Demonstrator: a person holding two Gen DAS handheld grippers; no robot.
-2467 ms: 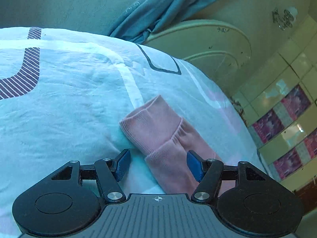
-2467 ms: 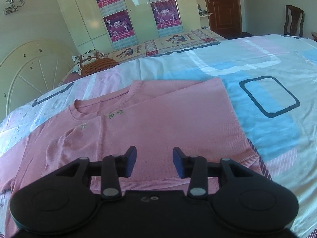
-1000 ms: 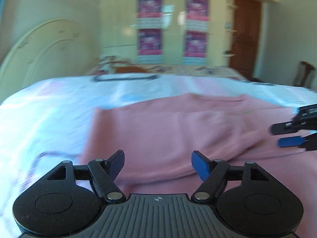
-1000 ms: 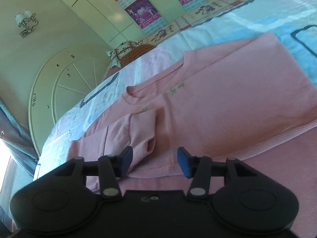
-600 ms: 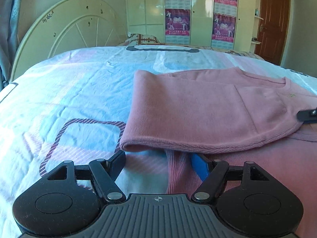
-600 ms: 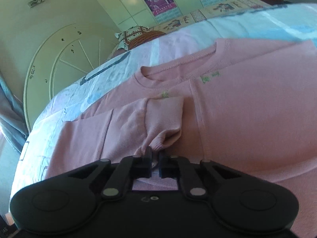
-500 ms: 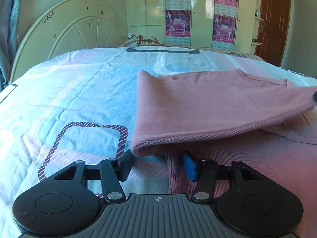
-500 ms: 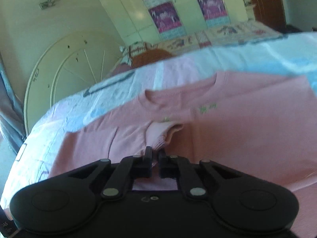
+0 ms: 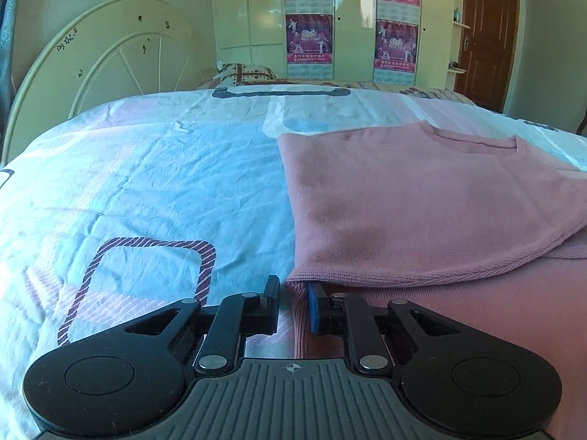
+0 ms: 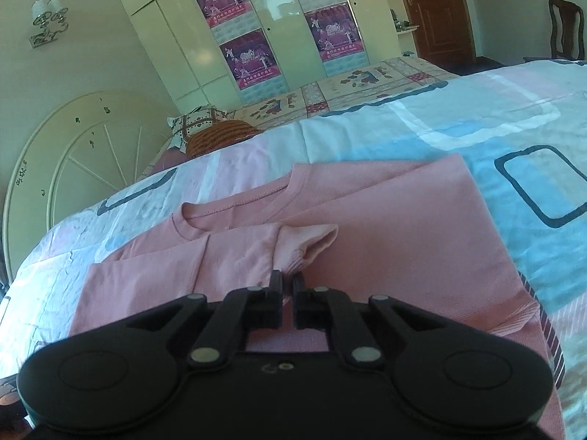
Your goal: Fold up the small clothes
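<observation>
A pink long-sleeved top (image 9: pixel 422 198) lies on the patterned bedsheet (image 9: pixel 154 190), its left side folded over the body. My left gripper (image 9: pixel 292 302) is shut on the top's ribbed hem at the folded left corner. In the right wrist view the top (image 10: pixel 403 242) lies flat with its neckline toward the headboard. My right gripper (image 10: pixel 288 293) is shut on the sleeve cuff (image 10: pixel 301 249), which it holds folded over the chest.
A cream headboard (image 9: pixel 110 69) stands at the left end of the bed. A wardrobe with posters (image 9: pixel 348 18) and a brown door (image 9: pixel 484 33) are behind. A pillow (image 10: pixel 209 128) lies at the far side. A chair (image 10: pixel 565 29) stands far right.
Both grippers have closed: the left on the hem corner, the right on the sleeve cuff. The left side of the top has been carried over the body toward the right.
</observation>
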